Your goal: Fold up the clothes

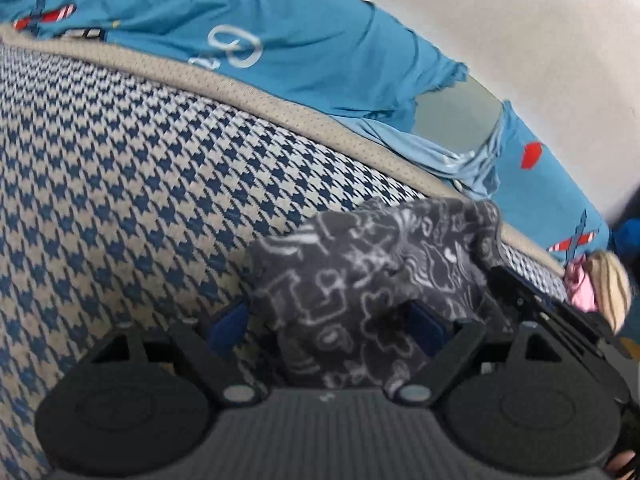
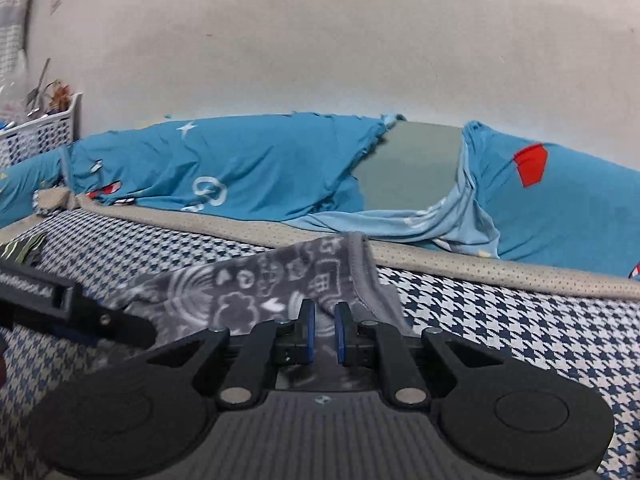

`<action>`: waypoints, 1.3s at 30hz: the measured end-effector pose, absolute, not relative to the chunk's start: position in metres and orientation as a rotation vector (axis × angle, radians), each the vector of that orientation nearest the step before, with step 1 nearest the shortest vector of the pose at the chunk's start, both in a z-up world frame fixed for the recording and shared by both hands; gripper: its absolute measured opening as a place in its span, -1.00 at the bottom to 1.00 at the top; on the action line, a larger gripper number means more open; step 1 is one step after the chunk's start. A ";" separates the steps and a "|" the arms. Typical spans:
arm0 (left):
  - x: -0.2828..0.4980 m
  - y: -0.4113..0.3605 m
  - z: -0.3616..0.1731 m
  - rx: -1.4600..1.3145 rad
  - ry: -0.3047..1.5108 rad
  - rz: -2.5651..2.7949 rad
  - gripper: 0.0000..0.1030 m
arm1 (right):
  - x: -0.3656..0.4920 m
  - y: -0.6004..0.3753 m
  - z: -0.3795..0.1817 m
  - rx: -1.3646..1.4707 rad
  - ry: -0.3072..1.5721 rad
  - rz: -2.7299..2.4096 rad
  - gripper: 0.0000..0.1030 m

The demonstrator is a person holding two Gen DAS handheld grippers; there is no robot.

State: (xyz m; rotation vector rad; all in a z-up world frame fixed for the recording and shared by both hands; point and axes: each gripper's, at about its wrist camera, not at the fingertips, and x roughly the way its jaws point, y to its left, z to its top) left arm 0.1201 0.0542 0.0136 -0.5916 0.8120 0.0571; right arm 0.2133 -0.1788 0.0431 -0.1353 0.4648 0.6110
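**Q:** Behind the work surface, what frames the scene?

**A:** Pale wall (image 2: 320, 40) at the back; below it a blue printed quilt (image 2: 248, 168); nearest, a bed (image 2: 500, 320) covered in houndstooth fabric with a beige border.

**Q:** Where does the garment lie?

**A:** Grey patterned garment (image 2: 248, 288), crumpled on the houndstooth cover near the beige border, one hem raised.

**Q:** Gripper states?

**A:** Left gripper (image 1: 332, 316): jaws spread wide, a bunched fold of the garment lying between them; whether the pads press on it cannot be told. Right gripper (image 2: 323, 334): nearly clenched, a narrow gap remaining, pads at the garment's near edge; a pinch on a thin layer cannot be confirmed.

**Q:** Likely faults from here?

**A:** Probably a slipped corner, should the right gripper hold too little cloth; or an uneven fold, because the fleece is bunched rather than flat.
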 end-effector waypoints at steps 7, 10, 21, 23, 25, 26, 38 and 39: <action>0.138 0.071 0.001 -0.720 0.795 0.091 0.79 | 0.241 -0.185 0.033 -0.055 0.519 0.557 -0.78; 0.146 0.074 -0.005 -0.745 0.796 0.098 0.81 | 0.248 -0.186 0.029 -0.049 0.536 0.551 -0.81; 0.163 0.099 -0.023 -0.875 0.796 0.147 0.82 | 0.258 -0.185 0.024 -0.010 0.616 0.526 -0.92; 0.166 0.098 -0.022 -0.850 0.794 0.157 0.82 | 0.253 -0.184 0.031 -0.010 0.598 0.542 -0.91; 0.168 0.097 -0.022 -0.836 0.793 0.163 0.82 | 0.248 -0.185 0.039 0.011 0.576 0.571 -0.91; 0.169 0.098 -0.022 -0.832 0.792 0.164 0.82 | 0.246 -0.184 0.043 0.017 0.562 0.587 -0.91; 0.177 0.090 -0.021 -0.725 0.789 0.179 0.89 | 0.264 -0.157 0.032 0.045 0.586 0.624 -0.85; 0.177 0.090 -0.021 -0.723 0.789 0.178 0.90 | 0.267 -0.157 0.031 0.053 0.592 0.608 -0.84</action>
